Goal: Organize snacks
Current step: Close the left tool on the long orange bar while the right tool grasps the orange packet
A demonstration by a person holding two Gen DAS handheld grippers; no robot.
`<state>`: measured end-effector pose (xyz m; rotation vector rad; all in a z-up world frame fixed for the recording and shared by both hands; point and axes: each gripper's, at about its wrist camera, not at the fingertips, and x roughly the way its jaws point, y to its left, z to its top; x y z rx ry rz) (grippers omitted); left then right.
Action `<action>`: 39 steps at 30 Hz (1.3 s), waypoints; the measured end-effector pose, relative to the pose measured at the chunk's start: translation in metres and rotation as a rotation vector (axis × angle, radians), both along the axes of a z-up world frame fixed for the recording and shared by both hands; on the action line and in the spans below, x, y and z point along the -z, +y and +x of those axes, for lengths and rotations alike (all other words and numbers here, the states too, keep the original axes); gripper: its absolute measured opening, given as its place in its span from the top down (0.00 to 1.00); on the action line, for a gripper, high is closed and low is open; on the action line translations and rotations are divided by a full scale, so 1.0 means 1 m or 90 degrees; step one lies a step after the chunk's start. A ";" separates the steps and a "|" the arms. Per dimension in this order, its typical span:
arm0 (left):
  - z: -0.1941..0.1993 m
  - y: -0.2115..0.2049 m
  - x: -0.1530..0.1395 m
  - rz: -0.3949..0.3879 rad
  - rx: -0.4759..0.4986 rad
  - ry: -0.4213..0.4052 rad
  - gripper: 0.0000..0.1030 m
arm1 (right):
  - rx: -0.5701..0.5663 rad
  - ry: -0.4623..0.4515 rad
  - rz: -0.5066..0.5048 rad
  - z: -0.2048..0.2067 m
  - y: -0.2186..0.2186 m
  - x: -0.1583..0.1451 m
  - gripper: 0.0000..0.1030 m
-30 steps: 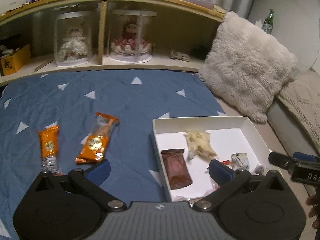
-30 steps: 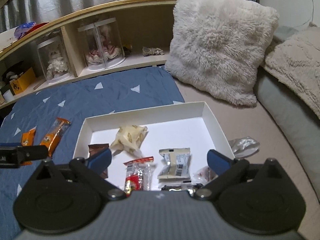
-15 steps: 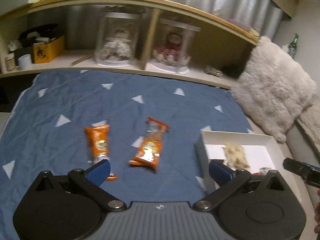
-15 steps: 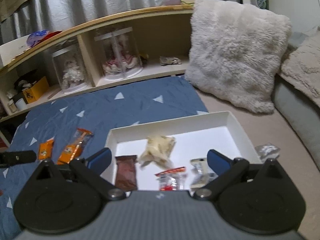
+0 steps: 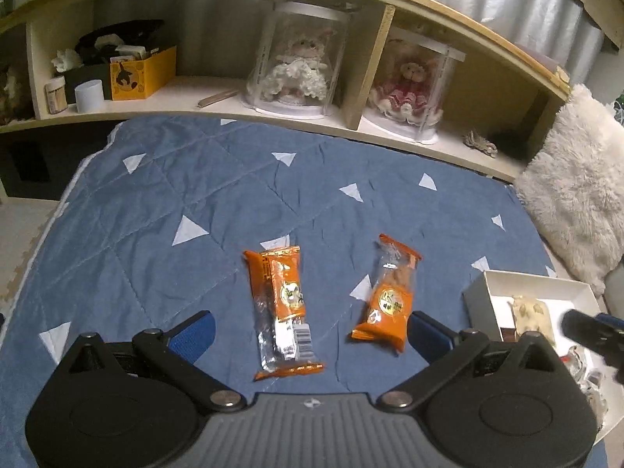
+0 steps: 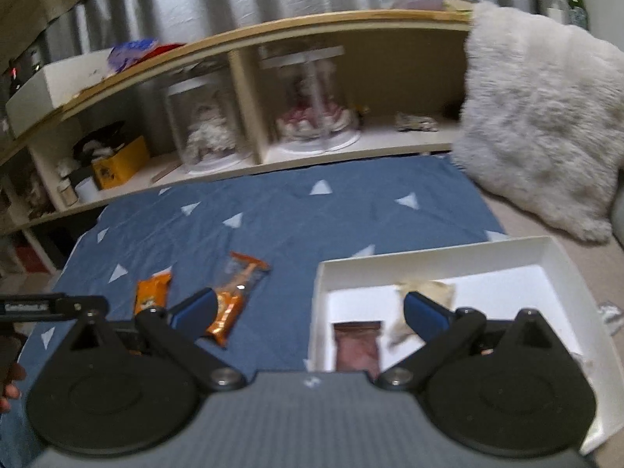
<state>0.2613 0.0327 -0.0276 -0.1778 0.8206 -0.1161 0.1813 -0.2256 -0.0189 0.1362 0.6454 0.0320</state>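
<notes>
Two orange snack packets lie on the blue blanket [image 5: 234, 195]: the left packet [image 5: 282, 304] and the right packet [image 5: 390, 300]. My left gripper [image 5: 310, 331] is open and empty, hovering just short of them with the left packet between its fingers. A white box [image 6: 433, 249] holds a brown packet [image 6: 357, 341] and a pale packet [image 6: 425, 292]. My right gripper [image 6: 310, 310] is open and empty, over the box's left wall. The orange packets also show in the right wrist view [image 6: 234, 296].
A wooden shelf [image 5: 351, 78] with two doll cases and a yellow box runs along the back. A fluffy white pillow [image 6: 538, 117] leans at the right. A crumpled wrapper [image 6: 608, 310] lies outside the box to its right.
My left gripper has swung left from the box to the two orange packets. My right gripper has also shifted left, from over the box's middle to its left wall.
</notes>
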 end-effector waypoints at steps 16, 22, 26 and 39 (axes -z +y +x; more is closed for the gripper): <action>0.057 0.019 0.066 -0.091 -0.054 0.064 0.27 | 0.031 0.123 0.164 0.111 0.064 0.036 0.10; 0.066 0.017 0.087 -0.093 -0.071 0.067 0.27 | 0.053 0.193 0.150 0.147 0.075 0.072 0.20; 0.067 0.008 0.088 -0.065 -0.057 0.050 0.27 | 0.041 0.206 0.145 0.161 0.084 0.091 0.26; 0.056 0.012 0.081 -0.019 0.005 0.111 0.53 | -0.015 0.210 0.104 0.144 0.080 0.095 0.54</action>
